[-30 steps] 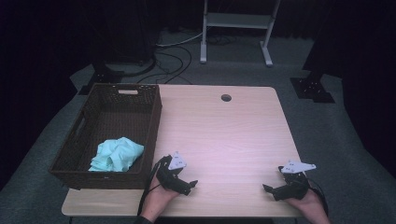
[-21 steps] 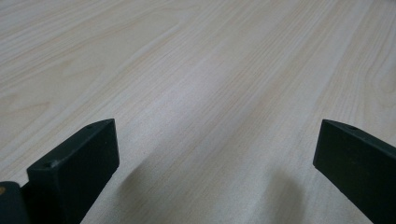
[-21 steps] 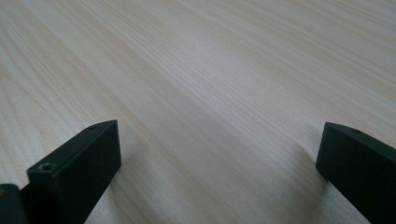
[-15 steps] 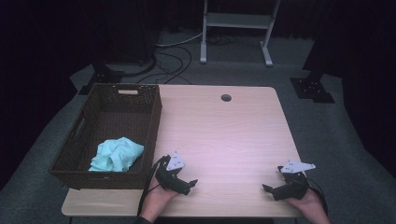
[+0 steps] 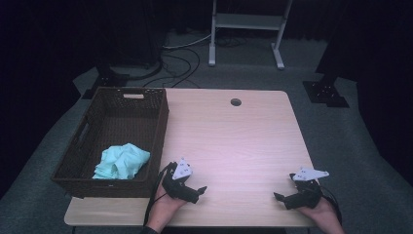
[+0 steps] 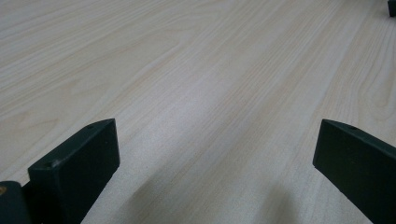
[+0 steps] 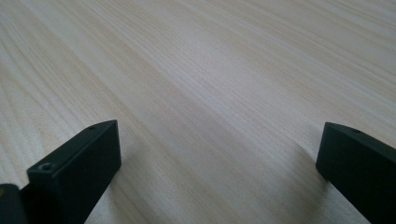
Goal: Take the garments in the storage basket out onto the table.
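Currently the left gripper (image 5: 200, 190) and right gripper (image 5: 278, 197) rest wide open and empty on the near table (image 5: 234, 141) edge; the turquoise cloth (image 5: 121, 161) lies in the wicker basket (image 5: 158, 126), far left.

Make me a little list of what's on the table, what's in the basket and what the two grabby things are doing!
table: light wood, with a small round hole near the far edge
basket: dark woven basket at the table's left side
in the basket: crumpled light blue cloth
left gripper: near the front edge beside the basket, fingers wide apart, holding nothing
right gripper: at the front right corner, fingers wide apart, holding nothing
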`<control>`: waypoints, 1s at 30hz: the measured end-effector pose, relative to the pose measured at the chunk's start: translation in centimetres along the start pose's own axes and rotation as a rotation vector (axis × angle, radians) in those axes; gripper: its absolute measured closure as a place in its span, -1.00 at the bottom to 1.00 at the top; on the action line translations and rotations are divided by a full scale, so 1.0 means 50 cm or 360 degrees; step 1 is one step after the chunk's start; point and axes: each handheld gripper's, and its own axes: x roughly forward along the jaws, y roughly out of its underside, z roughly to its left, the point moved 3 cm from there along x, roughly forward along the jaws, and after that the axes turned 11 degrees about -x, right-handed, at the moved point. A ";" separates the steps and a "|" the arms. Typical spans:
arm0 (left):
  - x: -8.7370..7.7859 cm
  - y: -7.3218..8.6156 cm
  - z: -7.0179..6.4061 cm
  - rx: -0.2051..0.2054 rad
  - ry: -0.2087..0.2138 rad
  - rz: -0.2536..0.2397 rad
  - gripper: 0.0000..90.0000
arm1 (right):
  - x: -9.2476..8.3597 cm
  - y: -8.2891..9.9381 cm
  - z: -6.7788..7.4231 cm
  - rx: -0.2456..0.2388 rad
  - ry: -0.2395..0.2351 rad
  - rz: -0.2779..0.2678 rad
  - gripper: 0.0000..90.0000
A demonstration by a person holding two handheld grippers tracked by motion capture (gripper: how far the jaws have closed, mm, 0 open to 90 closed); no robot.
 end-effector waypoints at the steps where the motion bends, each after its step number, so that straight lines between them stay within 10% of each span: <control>1: 0.000 0.000 0.000 -0.0005 0.0000 -0.0015 -1.00 | 0.000 0.000 0.000 0.0000 0.0000 0.0000 -1.00; 30: -0.014 -0.007 0.003 -0.0048 -0.0013 -0.0272 -1.00 | 0.001 -0.001 0.000 -0.0004 -0.0005 0.0000 -1.00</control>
